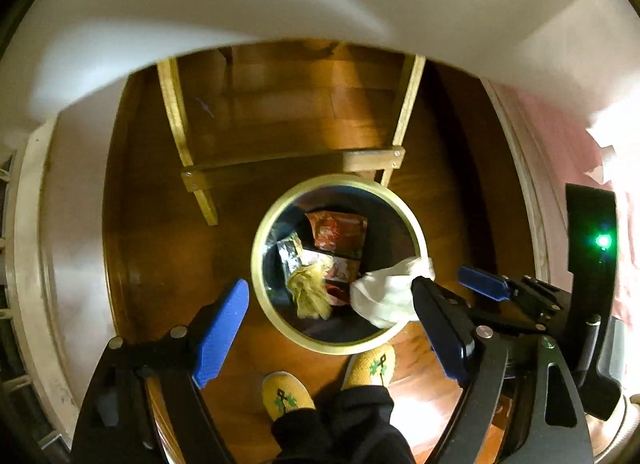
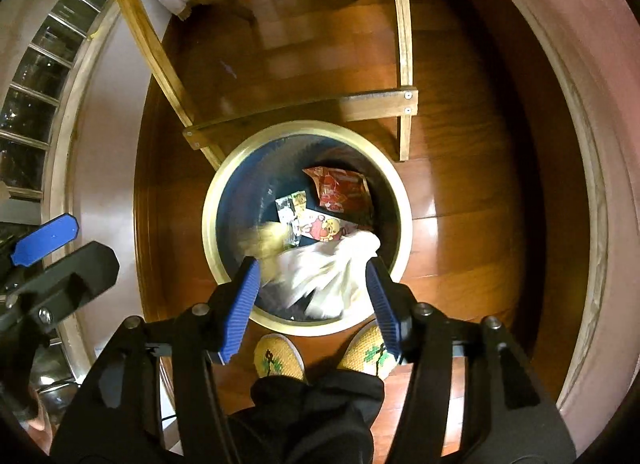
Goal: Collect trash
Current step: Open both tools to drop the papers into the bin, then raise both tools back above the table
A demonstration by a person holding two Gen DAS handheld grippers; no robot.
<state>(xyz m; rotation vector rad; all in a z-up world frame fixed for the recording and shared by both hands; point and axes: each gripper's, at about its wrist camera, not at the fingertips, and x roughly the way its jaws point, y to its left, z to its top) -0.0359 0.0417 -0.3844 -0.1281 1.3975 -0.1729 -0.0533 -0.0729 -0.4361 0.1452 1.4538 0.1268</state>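
While both tools point down over the bin (image 2: 208, 220), the left tool (image 1: 344, 320) stands wide open and empty; the right tool (image 2: 314, 284) is part open, white tissue (image 2: 324, 276) loose between its pads above wrappers (image 2: 340, 188) inside.

No word, brand or number can be read in either view. The red wrapper (image 2: 340, 189) in the bin (image 2: 212, 200) carries printed pictures, and the wrapper below it (image 2: 324, 227) shows a cartoon figure, perhaps with some lettering, but it is too small and blurred to read. The yellow slippers (image 2: 280, 358) bear only a green stitched pattern.
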